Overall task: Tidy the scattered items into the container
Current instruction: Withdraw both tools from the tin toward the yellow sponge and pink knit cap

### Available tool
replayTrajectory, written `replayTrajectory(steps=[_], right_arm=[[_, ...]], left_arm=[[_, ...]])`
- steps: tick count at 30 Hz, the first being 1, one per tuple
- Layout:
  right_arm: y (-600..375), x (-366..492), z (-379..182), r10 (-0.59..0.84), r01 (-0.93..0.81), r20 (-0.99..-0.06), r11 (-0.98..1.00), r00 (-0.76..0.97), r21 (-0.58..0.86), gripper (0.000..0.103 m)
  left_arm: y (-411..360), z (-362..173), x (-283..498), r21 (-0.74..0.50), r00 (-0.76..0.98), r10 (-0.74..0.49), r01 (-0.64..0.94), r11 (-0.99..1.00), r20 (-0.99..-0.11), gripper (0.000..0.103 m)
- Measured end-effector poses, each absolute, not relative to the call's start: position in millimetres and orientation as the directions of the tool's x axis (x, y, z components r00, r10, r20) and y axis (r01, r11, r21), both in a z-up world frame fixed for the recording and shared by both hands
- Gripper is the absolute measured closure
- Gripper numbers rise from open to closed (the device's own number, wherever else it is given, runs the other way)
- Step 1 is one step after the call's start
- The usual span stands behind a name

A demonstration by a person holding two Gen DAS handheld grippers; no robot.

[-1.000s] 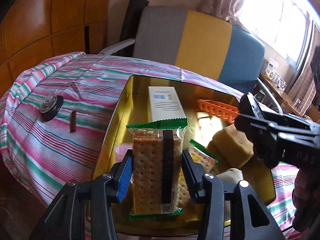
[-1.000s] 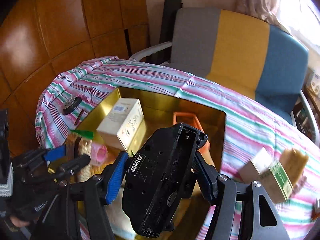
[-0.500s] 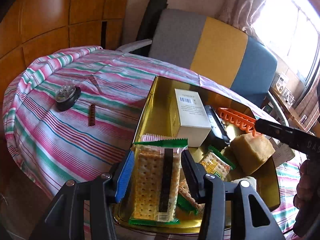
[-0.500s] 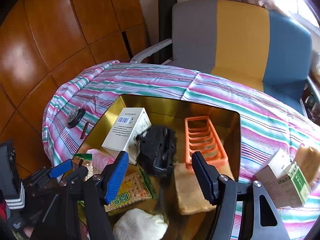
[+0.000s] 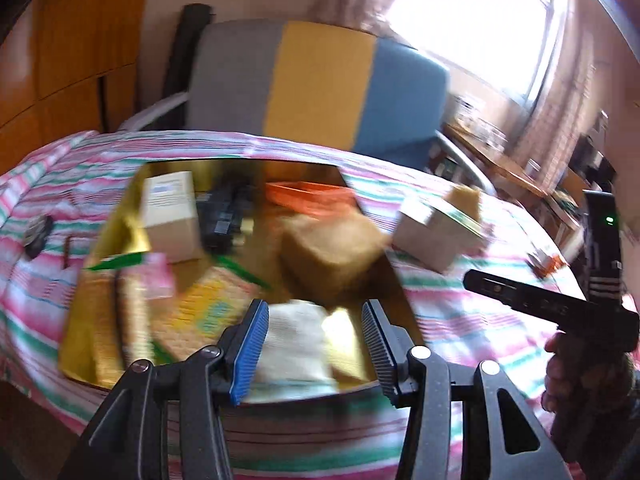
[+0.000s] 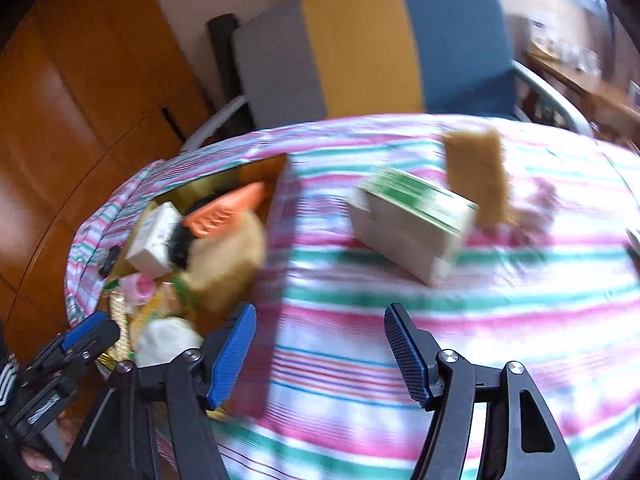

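A table draped in a pink, green and white striped cloth point(image 6: 400, 320) carries a gold tin point(image 5: 120, 232) ahead-left of the left gripper point(image 5: 312, 344), and a white-and-green box point(image 6: 412, 228) with a tan block point(image 6: 476, 176) ahead of the right gripper point(image 6: 320, 356).

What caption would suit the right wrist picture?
Open right tool hovering over striped cloth, facing a green-topped box.

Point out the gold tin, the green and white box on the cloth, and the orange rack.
gold tin point(image 5: 120, 236), left wrist view, bare left inner wall.
green and white box point(image 6: 412, 220), right wrist view, middle of its side face.
orange rack point(image 5: 310, 196), left wrist view, its upper rim.
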State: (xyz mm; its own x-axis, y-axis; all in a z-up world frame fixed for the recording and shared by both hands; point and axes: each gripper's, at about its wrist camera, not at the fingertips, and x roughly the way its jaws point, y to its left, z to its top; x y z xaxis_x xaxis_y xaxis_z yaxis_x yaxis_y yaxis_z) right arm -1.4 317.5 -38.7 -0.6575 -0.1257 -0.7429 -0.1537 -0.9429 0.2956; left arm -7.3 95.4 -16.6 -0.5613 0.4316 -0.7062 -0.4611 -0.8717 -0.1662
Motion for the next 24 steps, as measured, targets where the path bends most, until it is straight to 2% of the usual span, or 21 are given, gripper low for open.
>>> replayTrajectory(steps=[5,12,19,24], right_arm=[[391.4,47.0,-59.5,-0.014,-0.339,-0.768,-0.892,-0.640,0.298,0.033],[484.0,122.7,-73.0,0.138,-0.556,-0.779,-0.775,-0.612,0.300,0.030],[551.0,173.5,-71.6,0.258,-0.681,-0.768,-0.671,-0.586,0.294,0.028],[566.6,163.4,-79.2,0.233,-0.679,-0.778,-0.665,-0.584,0.310,0.027]], left_arm=[[156.1,-21.6,19.8,-0.139,-0.476,0.491,-0.600,-0.788,-0.730,0.053],[235.3,-43.0,53.6,-0.041,-0.393,0.497,-0.752,-0.658,-0.774,0.053],[262.8,-75.7,55.7,-0.029,-0.335,0.445,-0.772,-0.635,-0.830,0.053],[261.8,-84.8,49.6,-0.053,-0.328,0.463,-0.769,-0.637,-0.824,0.050]])
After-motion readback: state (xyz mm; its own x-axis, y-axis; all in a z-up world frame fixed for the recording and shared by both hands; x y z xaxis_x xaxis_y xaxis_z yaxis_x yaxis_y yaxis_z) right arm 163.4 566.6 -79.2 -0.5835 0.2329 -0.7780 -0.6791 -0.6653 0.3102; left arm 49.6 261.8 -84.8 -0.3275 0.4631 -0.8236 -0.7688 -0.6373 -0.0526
